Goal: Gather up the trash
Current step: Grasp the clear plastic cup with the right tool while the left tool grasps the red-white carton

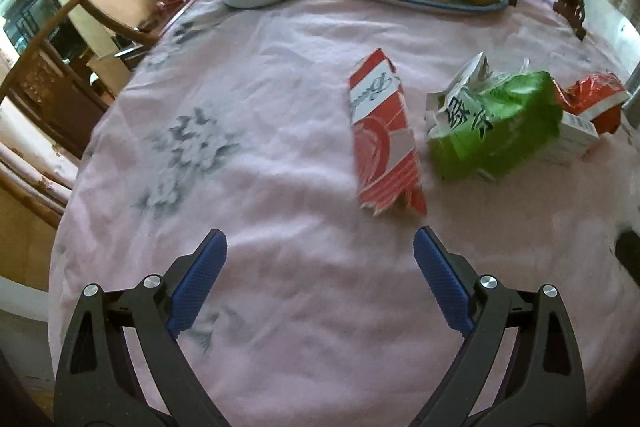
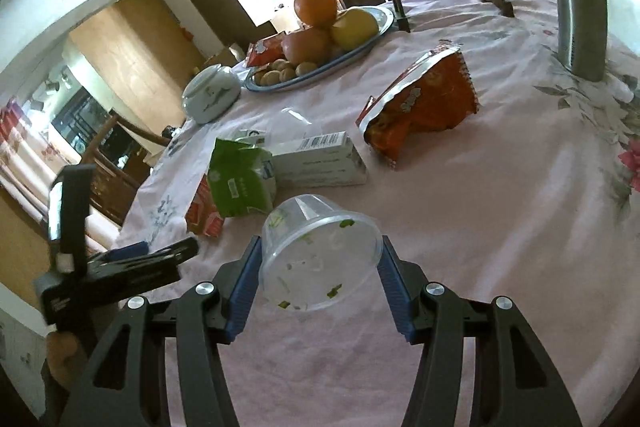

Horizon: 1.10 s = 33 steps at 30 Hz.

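My right gripper: jaws clamp clear cup at rim, above tabletop; light, thin, crushable. Left gripper: jaws spread, empty. Red carton ahead: light, take by edges.

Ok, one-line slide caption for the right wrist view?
Right gripper grips a clear plastic cup above the pink tablecloth.

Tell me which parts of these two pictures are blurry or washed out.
Left wrist view: the red and white carton and green packet are motion-smeared. Right wrist view: the windows behind the fruit platter are blown out; the clear plastic cup is sharp.
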Each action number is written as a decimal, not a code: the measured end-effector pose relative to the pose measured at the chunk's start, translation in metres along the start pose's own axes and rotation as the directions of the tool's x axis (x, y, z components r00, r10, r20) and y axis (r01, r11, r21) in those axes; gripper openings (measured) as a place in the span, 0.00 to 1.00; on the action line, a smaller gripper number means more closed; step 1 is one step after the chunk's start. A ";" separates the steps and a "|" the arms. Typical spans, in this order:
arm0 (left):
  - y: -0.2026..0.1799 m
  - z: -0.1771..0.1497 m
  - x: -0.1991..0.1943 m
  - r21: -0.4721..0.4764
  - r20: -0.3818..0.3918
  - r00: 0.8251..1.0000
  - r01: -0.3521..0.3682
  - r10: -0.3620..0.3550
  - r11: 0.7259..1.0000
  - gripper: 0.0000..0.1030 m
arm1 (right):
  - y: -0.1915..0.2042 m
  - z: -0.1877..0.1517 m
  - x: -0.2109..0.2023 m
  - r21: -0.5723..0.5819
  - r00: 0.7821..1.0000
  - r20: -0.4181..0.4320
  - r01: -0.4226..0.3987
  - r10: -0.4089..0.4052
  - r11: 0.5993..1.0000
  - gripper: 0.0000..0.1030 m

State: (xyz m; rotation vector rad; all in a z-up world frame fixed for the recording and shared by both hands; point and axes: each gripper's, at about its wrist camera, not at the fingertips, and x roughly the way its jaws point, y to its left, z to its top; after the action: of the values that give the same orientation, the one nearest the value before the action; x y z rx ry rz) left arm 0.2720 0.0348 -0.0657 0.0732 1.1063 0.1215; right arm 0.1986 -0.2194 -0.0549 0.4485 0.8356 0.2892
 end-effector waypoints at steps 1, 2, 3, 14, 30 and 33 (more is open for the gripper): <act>-0.002 0.002 0.002 0.002 -0.002 1.000 0.001 -0.001 1.000 0.89 | -0.002 0.001 0.000 0.010 1.000 0.000 -0.004 0.004 1.000 0.55; -0.004 0.005 0.004 0.006 -0.004 1.000 0.000 0.000 1.000 0.89 | -0.004 0.002 0.000 0.021 1.000 -0.002 -0.009 0.009 1.000 0.55; -0.005 0.007 0.006 0.008 -0.004 1.000 -0.002 0.002 1.000 0.89 | -0.005 0.001 -0.001 0.027 1.000 -0.002 -0.012 0.012 1.000 0.55; -0.008 0.037 0.012 -0.030 0.030 1.000 0.001 -0.001 1.000 0.83 | -0.003 0.000 0.000 0.046 0.999 -0.016 -0.049 0.050 0.998 0.55; -0.013 0.045 0.029 -0.019 -0.017 1.000 -0.015 0.014 1.000 0.07 | -0.010 0.001 0.011 0.053 0.998 -0.046 -0.028 0.030 0.998 0.64; -0.010 0.038 0.020 -0.023 -0.020 1.000 0.001 -0.001 1.000 0.06 | -0.008 0.001 0.009 0.042 0.999 -0.038 -0.016 0.018 0.999 0.69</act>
State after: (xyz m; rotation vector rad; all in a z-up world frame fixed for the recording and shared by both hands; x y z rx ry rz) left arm 0.3150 0.0278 -0.0678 0.0513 1.1248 0.1339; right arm 0.2061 -0.2227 -0.0644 0.4904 0.8768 0.2974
